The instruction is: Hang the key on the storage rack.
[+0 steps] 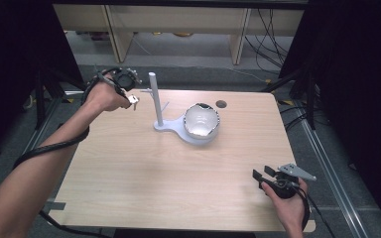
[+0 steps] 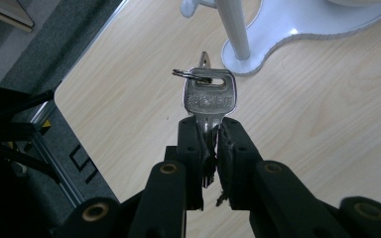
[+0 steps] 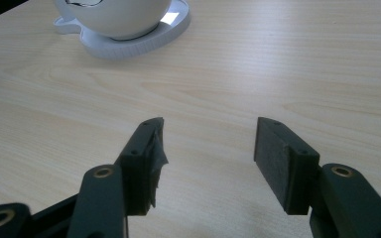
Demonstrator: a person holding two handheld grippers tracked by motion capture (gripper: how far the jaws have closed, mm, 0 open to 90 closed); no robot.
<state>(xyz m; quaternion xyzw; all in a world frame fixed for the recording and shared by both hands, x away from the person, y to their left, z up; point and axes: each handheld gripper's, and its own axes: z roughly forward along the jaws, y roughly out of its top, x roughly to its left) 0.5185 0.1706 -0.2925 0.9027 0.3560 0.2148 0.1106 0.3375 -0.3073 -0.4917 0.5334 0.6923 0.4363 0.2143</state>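
Observation:
A silver key (image 2: 209, 96) with a small ring through its head is pinched by its blade in my left gripper (image 2: 212, 141), which is shut on it. In the high view that left gripper (image 1: 131, 100) hovers at the table's far left, just left of a white stand's upright post (image 1: 155, 99). The key (image 1: 134, 100) shows at its tip. The stand's flat base (image 1: 176, 129) carries a white bowl (image 1: 202, 120). My right gripper (image 1: 262, 173) rests low near the front right edge, open, with nothing between its jaws; the same right gripper (image 3: 207, 144) faces the bowl (image 3: 113, 15).
The post has a short side peg (image 1: 147, 91) near its upper part. A round cable hole (image 1: 221, 103) sits at the table's far edge. Black stands and cables line the floor on both sides; shelving stands beyond the table.

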